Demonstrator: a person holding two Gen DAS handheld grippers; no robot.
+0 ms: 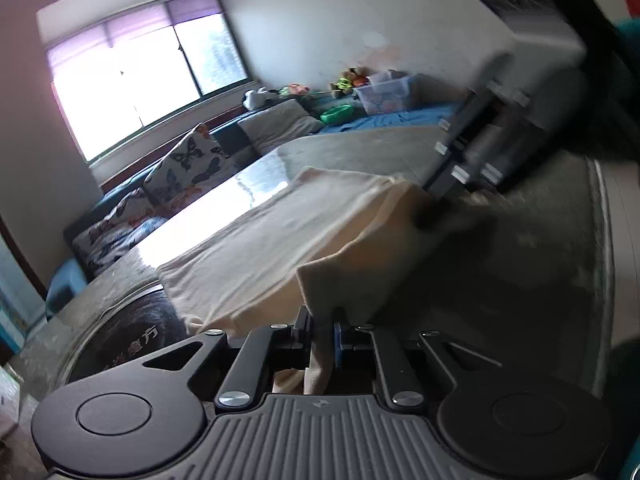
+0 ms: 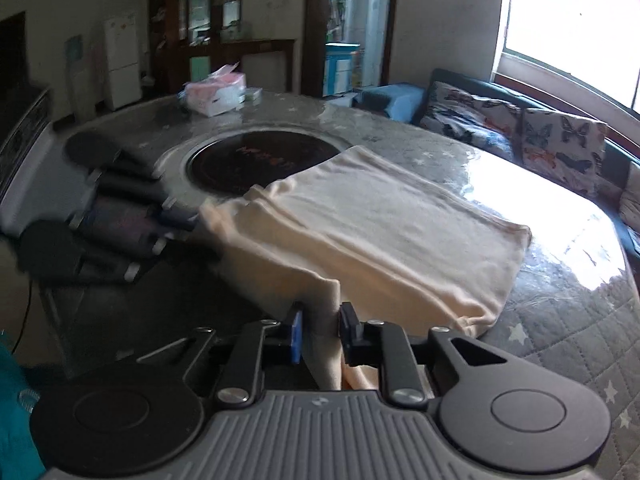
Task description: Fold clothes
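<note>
Your left gripper has its two black fingers closed almost together on a corner of the cream-coloured soft knitted garment, and the pinched cloth hangs down between the pads. Your right gripper does the same on its side: the jaws stand narrow, with a fold of the same garment squeezed between the blue pad and the black pad.

The garment lies flat on the round grey marbled table, and its near edge is lifted up to both grippers. Its far edge lies over the rim of the dark round glass hob set in the middle of the table. In the right wrist view your left gripper is at the left end of the lifted edge; it is blurred, so the grip looks firm there but I cannot be sure.

On the far side of the table lies a pink and white pack of tissues. Beside the table, under the window, stands a dark sofa with butterfly-patterned cushions.
</note>
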